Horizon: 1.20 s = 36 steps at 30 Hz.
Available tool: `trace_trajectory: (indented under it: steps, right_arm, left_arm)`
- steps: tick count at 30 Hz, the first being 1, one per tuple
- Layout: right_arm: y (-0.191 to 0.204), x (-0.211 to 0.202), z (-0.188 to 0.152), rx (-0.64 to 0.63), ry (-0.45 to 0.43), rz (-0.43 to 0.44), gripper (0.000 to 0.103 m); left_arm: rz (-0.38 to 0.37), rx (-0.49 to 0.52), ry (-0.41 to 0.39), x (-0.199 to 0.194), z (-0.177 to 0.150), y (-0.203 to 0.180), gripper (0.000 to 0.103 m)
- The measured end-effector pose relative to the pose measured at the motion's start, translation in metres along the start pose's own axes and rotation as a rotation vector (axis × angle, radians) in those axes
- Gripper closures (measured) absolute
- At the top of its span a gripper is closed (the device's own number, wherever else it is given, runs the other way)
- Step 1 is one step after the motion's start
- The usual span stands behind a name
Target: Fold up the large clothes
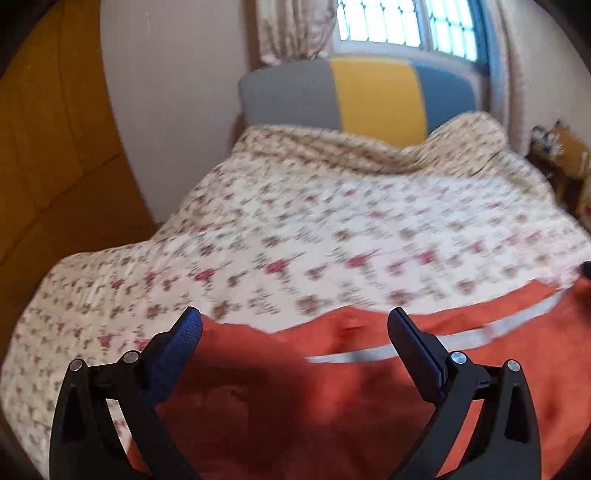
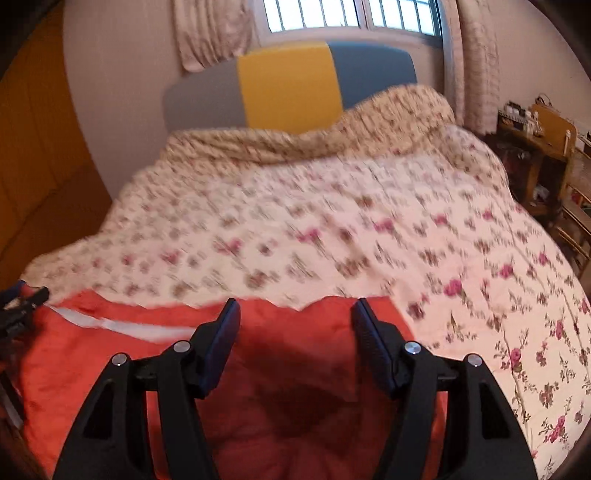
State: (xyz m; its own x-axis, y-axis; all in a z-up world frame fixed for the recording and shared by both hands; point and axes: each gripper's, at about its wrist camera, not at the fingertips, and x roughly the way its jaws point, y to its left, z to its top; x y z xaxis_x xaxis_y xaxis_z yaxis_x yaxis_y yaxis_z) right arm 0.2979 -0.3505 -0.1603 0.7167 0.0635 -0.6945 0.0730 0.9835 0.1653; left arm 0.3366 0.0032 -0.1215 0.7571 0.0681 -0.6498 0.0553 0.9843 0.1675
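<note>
The left gripper had its two fingers spread wide apart, and nothing was caught between them. Its blue pads touched no cloth. Just under it lay the orange garment, with the gripper's dark shadow falling on it.

The right gripper was let go too. Its fingers stood apart with a clear gap, and they held nothing. The same orange garment lay below it, also with a shadow on it.

The orange garment was spread flat on the near end of the bed. A pale grey stripe ran across it, between the two grippers. In the right wrist view, that stripe showed to the left, and a bit of the left gripper peeked in at the far left edge.

Past the garment's far edge, the flowery bedspread covered the rest of the bed. It was bunched up higher at the far end. Behind it stood a headboard in grey, yellow and blue. A bright window with curtains sat above that.

A brown wooden door was on the left. On the right side of the room was wooden furniture with small things on top, too blurry to tell.
</note>
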Motion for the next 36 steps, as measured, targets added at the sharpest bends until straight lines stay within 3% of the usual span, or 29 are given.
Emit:
trace_trajectory:
  steps: [2, 3, 9, 16, 19, 24, 29, 33, 35, 36]
  right_arm:
    - [-0.007, 0.014, -0.009, 0.014, 0.027, 0.008, 0.039]
    - [-0.008, 0.016, -0.011, 0.017, 0.019, 0.012, 0.039]
    - [-0.018, 0.033, -0.020, 0.061, 0.007, 0.045, 0.038]
    - [-0.012, 0.027, -0.015, 0.047, 0.035, 0.009, 0.037]
    - [-0.005, -0.015, -0.018, 0.087, -0.024, 0.034, 0.037]
    - [0.029, -0.097, -0.052, 0.102, -0.077, 0.137, 0.033]
    - [0.056, -0.137, -0.098, 0.138, -0.020, 0.210, 0.030]
    - [0.079, -0.153, -0.136, 0.106, -0.002, 0.226, 0.058]
    - [0.091, -0.153, -0.152, 0.089, 0.020, 0.263, 0.082]
    - [0.097, -0.152, -0.157, 0.079, 0.034, 0.284, 0.085]
  left_arm:
    - [0.001, 0.002, 0.057, 0.021, -0.009, 0.005, 0.003]
    - [-0.042, -0.025, 0.074, 0.031, -0.016, 0.010, 0.003]
    - [-0.125, -0.140, 0.053, 0.050, -0.030, 0.023, 0.003]
    - [-0.151, -0.154, 0.098, 0.055, -0.030, 0.023, 0.003]
    - [-0.164, -0.144, 0.121, 0.035, -0.029, 0.030, 0.003]
    - [-0.172, -0.199, -0.013, -0.043, -0.058, 0.048, 0.003]
    - [-0.217, -0.429, -0.034, -0.101, -0.125, 0.074, 0.003]
    - [-0.210, -0.539, -0.105, -0.141, -0.171, 0.084, 0.003]
    - [-0.209, -0.558, -0.100, -0.152, -0.191, 0.083, 0.005]
    - [-0.212, -0.563, -0.084, -0.153, -0.195, 0.083, 0.008]
